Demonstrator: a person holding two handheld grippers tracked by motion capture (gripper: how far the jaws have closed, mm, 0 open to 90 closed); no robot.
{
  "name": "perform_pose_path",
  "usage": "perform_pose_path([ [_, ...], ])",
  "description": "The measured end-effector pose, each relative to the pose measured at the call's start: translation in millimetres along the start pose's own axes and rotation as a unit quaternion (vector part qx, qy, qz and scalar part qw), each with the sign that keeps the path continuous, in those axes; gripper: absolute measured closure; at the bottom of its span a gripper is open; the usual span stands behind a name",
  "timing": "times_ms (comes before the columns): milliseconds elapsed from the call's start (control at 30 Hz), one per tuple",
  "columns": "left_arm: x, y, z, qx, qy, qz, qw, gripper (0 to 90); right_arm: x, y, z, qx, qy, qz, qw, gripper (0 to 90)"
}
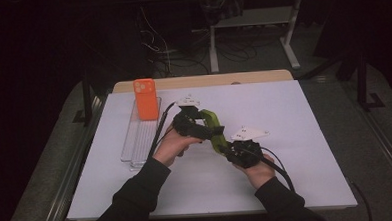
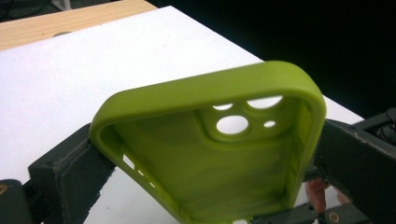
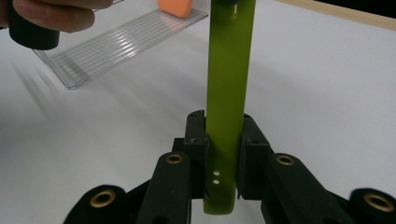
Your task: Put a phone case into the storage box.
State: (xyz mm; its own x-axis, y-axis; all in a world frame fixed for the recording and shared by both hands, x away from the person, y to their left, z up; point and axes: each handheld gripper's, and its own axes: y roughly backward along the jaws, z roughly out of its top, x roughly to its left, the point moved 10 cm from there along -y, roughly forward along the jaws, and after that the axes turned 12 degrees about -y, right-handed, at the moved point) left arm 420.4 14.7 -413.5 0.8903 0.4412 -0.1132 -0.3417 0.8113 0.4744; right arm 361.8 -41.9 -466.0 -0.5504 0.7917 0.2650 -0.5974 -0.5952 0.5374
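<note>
- Nearest the high camera: two dark sleeves come in over the near edge of the white worktop (image 1: 295, 136), each hand carrying a gripper.
- Right gripper (image 3: 223, 154): jaws drawn narrow, pinching the thin side of the green phone case (image 3: 229, 93) at its lower end. Case stands edge-on between them in the right gripper view.
- Left gripper (image 2: 205, 158): jaws set wider, pressing on the two long sides of the same case, hollow side toward its camera, camera cut-outs at the far end.
- I read the case as held by both tools at once, lifted off the sheet, roughly mid-worktop and a little toward the near edge (image 1: 212, 127).
- Clear tray (image 1: 142, 135) lies along the left edge, well apart from the case. Orange phone (image 1: 146, 98) stands upright at the tray's far end, lenses showing.
- Wooden strip (image 1: 202, 81) shows past the far edge of the sheet.
- Step in hand, my judgement: a two-handed hold or hand-over of the empty case, likely ahead of fitting it to the orange phone.
- Next move calls for one tool to let go cleanly while the other holds firm, then the open side turned toward the phone.
- Risk: soft case may flex or twist if both pull at once.
</note>
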Motion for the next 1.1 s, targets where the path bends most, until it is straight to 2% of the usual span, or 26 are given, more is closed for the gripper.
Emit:
perform_pose_path([
  [133,0.9,-0.1,1.1,-0.007,0.001,0.005,1.0,5.4,-0.8,-0.5,-1.7,0.006,-0.003,-0.003,1.0,75.6],
  [400,1.0,1.6,-1.6,-0.008,0.004,0.005,0.9999,9.2,-0.6,-2.8,-5.6,0.016,-0.002,-0.005,0.9999,75.6],
  [500,0.5,5.1,-0.1,-0.011,0.0,-0.002,0.9999,11.6,-0.9,-3.9,-5.6,0.015,0.006,-0.006,0.9999,75.3],
  [567,-1.5,7.9,4.1,-0.023,0.006,-0.008,0.9997,14.0,-0.4,-4.7,-6.1,0.015,0.009,-0.006,0.9998,74.9],
  [800,-6.8,10.9,8.1,-0.028,-0.004,-0.004,0.9996,15.4,2.4,-4.9,-5.4,0.013,0.012,0.004,0.9998,73.6],
  [867,-6.2,12.4,9.2,-0.026,-0.011,-0.001,0.9996,15.6,3.6,-4.4,-4.7,0.011,0.012,0.01,0.9998,69.0],
  [900,-4.3,13.6,10.2,-0.025,-0.016,0.008,0.9995,15.7,4.3,-4.4,-4.9,0.012,0.011,0.013,0.9998,62.4],
  [1033,4.6,20.3,13.2,-0.023,-0.017,0.021,0.9994,15.8,4.9,-0.5,-7.4,0.021,0.005,0.036,0.9991,38.5],
  [1100,11.9,25.7,16.5,-0.026,-0.012,0.034,0.999,15.8,1.5,4.4,-9.3,0.027,0.0,0.047,0.9985,29.5],
])
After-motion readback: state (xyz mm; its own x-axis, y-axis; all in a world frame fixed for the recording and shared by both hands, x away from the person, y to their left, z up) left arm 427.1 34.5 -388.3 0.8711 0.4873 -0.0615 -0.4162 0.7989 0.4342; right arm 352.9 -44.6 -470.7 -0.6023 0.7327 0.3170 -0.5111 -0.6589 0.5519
